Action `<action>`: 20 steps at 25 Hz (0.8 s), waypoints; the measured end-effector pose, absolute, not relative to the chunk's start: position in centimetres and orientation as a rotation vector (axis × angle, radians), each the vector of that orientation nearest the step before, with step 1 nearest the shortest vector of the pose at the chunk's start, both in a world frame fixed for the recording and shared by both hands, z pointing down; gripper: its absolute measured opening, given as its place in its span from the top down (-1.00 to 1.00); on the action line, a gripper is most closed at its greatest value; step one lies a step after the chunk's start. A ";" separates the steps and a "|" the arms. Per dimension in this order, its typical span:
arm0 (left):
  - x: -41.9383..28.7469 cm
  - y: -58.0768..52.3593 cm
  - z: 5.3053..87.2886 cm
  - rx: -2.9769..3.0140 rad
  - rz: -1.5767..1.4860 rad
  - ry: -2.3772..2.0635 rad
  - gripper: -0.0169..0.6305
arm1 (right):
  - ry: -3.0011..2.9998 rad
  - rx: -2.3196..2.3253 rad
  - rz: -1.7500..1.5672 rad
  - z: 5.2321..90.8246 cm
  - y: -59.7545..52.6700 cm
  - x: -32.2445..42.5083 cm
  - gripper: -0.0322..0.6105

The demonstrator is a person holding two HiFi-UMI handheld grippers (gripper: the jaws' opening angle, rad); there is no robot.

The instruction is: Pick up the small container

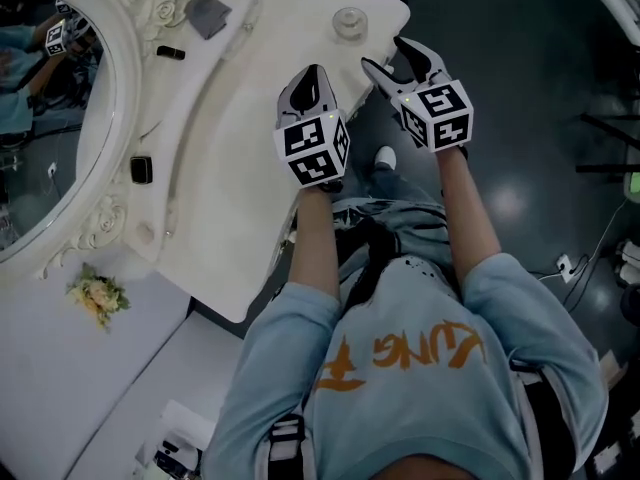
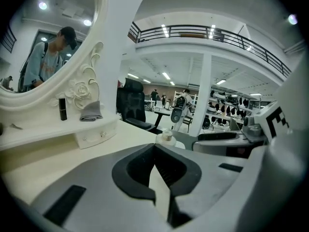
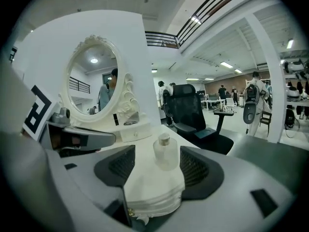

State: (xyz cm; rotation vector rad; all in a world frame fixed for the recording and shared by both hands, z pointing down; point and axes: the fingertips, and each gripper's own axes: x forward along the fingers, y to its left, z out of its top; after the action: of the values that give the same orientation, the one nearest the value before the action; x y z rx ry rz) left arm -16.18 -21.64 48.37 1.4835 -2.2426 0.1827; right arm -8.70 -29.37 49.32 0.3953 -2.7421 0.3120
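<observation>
The small container (image 1: 350,23) is a clear squat bottle with a round cap, standing upright near the far right corner of the white vanity table (image 1: 240,168). My right gripper (image 1: 392,58) hovers just off that corner with its jaws wide open. In the right gripper view the container (image 3: 165,152) stands in line with the gap of the right gripper (image 3: 158,170), and neither pad touches it. My left gripper (image 1: 312,76) is over the table's right edge, shut and empty. In the left gripper view the left gripper (image 2: 154,146) has the container (image 2: 167,136) a little ahead of it.
An oval mirror (image 1: 50,118) in an ornate white frame fills the table's left. A black tube (image 1: 170,53), a folded grey cloth (image 1: 207,13) and a small black item (image 1: 141,170) lie on its shelf. A flower sprig (image 1: 98,296) lies nearer. A black office chair (image 3: 188,112) stands beyond the corner.
</observation>
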 end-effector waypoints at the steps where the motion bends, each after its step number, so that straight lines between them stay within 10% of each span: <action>1: -16.4 -21.7 48.8 1.472 0.187 -2.240 0.88 | -2.737 0.387 0.307 49.6 -29.5 -9.0 0.02; 20: -20.3 -23.6 51.9 1.388 0.184 -2.183 0.88 | -2.605 0.271 0.126 54.7 -32.7 -15.8 -0.06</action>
State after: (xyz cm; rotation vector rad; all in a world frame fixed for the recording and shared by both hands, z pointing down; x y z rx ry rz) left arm -20.28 -23.60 51.89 1.3878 -2.1827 0.1842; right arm -15.81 -32.73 54.71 0.2713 -2.6052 0.1263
